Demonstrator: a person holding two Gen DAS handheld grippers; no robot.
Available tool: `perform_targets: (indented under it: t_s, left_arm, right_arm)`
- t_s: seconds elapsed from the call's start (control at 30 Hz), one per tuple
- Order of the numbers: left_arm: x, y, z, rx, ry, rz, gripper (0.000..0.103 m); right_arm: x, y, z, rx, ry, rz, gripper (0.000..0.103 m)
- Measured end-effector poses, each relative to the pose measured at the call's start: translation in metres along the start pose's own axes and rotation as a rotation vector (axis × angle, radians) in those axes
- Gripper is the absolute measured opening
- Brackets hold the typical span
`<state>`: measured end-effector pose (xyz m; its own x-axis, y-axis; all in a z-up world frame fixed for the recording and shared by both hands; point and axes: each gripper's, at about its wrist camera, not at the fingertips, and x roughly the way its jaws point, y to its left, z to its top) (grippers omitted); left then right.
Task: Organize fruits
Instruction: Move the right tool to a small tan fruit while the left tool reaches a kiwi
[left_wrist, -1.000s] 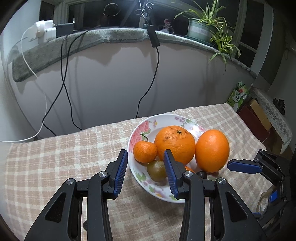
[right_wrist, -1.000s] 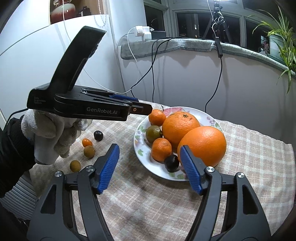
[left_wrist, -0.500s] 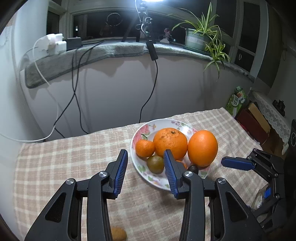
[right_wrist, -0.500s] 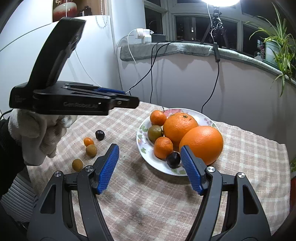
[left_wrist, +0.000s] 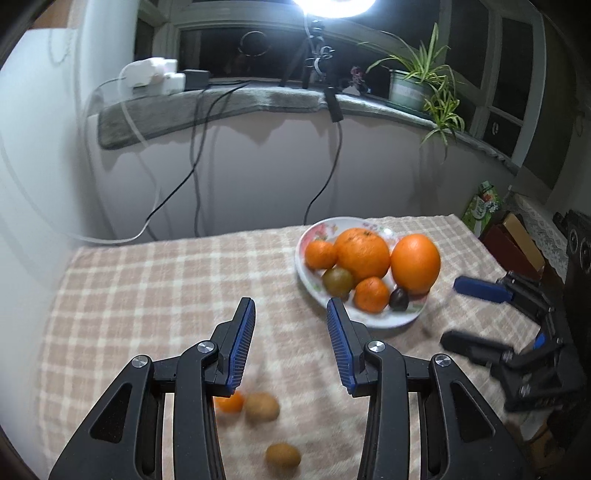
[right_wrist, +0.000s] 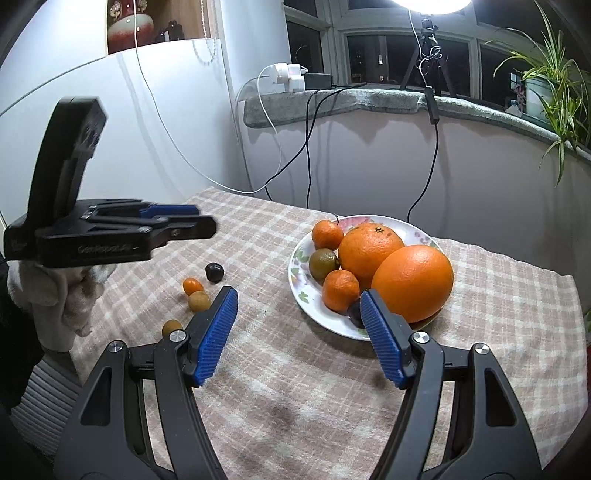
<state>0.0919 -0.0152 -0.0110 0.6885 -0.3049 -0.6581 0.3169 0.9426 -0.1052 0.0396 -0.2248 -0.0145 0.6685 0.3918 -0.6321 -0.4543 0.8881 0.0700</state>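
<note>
Nearest, right black gripper with blue ribbed pads (right_wrist: 299, 338): jaws well apart, nothing between them, hanging above the beige checked cloth (right_wrist: 295, 387). To its left, left black gripper with blue pads (left_wrist: 291, 345) in a white-gloved hand (right_wrist: 55, 295): jaws partly open, empty, above the small loose fruits, namely a tiny orange one (right_wrist: 192, 285), two brownish-yellow ones (right_wrist: 199, 301) and a dark plum-coloured one (right_wrist: 214, 272). Farther back, white floral plate (right_wrist: 301, 258) holding two large oranges (right_wrist: 413, 283), small mandarins (right_wrist: 340, 289), a green-brown fruit and a dark one.

Ring lamp (left_wrist: 334, 5) glaring overhead; left view motion-blurred; fisheye edges dark.
</note>
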Motion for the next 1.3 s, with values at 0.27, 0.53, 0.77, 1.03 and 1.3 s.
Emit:
perform_targets:
  t_s: [0.27,0.53,0.77,1.03,1.3]
  left_arm:
    - [-0.019,0.022,-0.038,-0.062,0.013,0.047,0.039]
    - [-0.037,0.03,-0.076,-0.126,0.027,0.06,0.039]
    - [-0.039,0.021,-0.096,-0.153,0.036,0.027,0.039]
    - [-0.026,0.006,-0.105,-0.133,0.062,0.009,0.039]
    - [-0.014,0.007,-0.107,-0.155,0.076,-0.006,0.036]
  right_arm:
    - [0.002,0.004,-0.001,-0.012,0.02,-0.002,0.072]
    - [0.012,0.009,-0.003,-0.005,0.058,0.067,0.072]
    - [0.029,0.025,-0.004,-0.022,0.097,0.157,0.072]
    - [0.057,0.045,-0.001,-0.058,0.162,0.246,0.068]
    - [0.091,0.055,-0.003,-0.028,0.244,0.321,0.053]
